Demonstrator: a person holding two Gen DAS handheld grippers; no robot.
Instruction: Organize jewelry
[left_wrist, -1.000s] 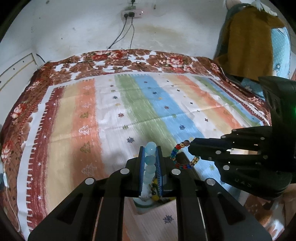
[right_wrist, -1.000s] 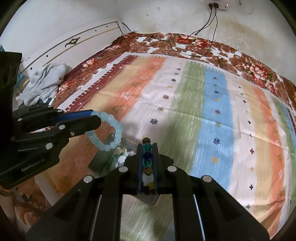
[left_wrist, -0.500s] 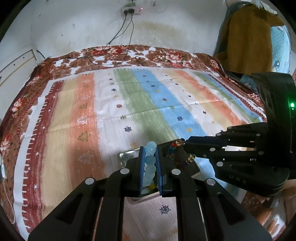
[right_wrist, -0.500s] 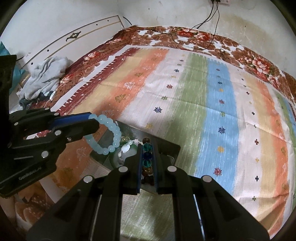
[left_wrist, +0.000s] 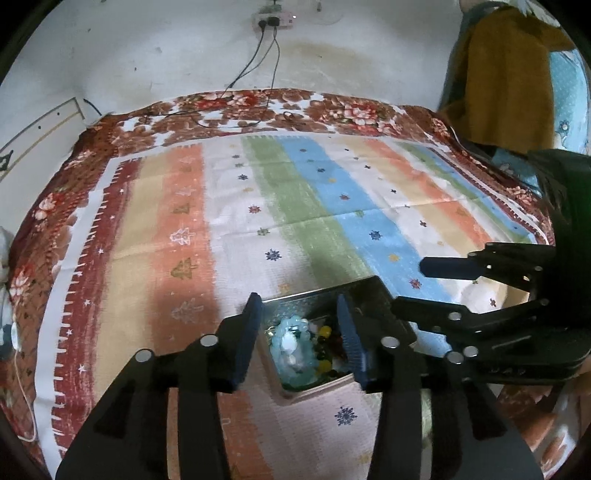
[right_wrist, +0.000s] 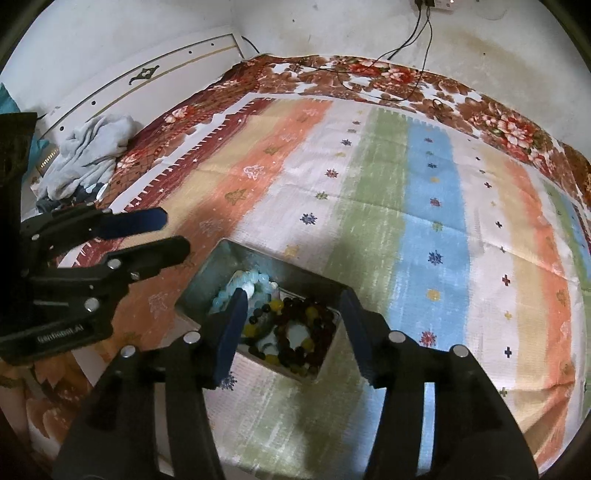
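So a second ago you had the pale blue bracelet (left_wrist: 293, 341) pinched in your left gripper (left_wrist: 301, 332) and the dark multicolour bracelet (right_wrist: 299, 332) in your right gripper (right_wrist: 291, 325), and now both are let go and sitting in the metal tin (left_wrist: 314, 391), with both sets of fingers spread wide apart and holding nothing. In the right wrist view the blue one lies at the tin's far left corner, partly behind your left-hand blue pad, while the dark beads fill the near right part, with some yellow and dark loose-looking beads between them. The tin sits on the striped bedsheet (right_wrist: 424, 240) on the bed, right below and between each gripper's open fingers. My guess on handling: these are light strings of round, smooth beads on elastic, so they'll flop, roll and slip out of a shallow pinch, and they could tangle with each other in that pile. If you need to pick one up again, I'd pinch across the strand on two or three beads, not on a single bead. The tin looks thin and light too, so it may skate on the sheet if nudged.
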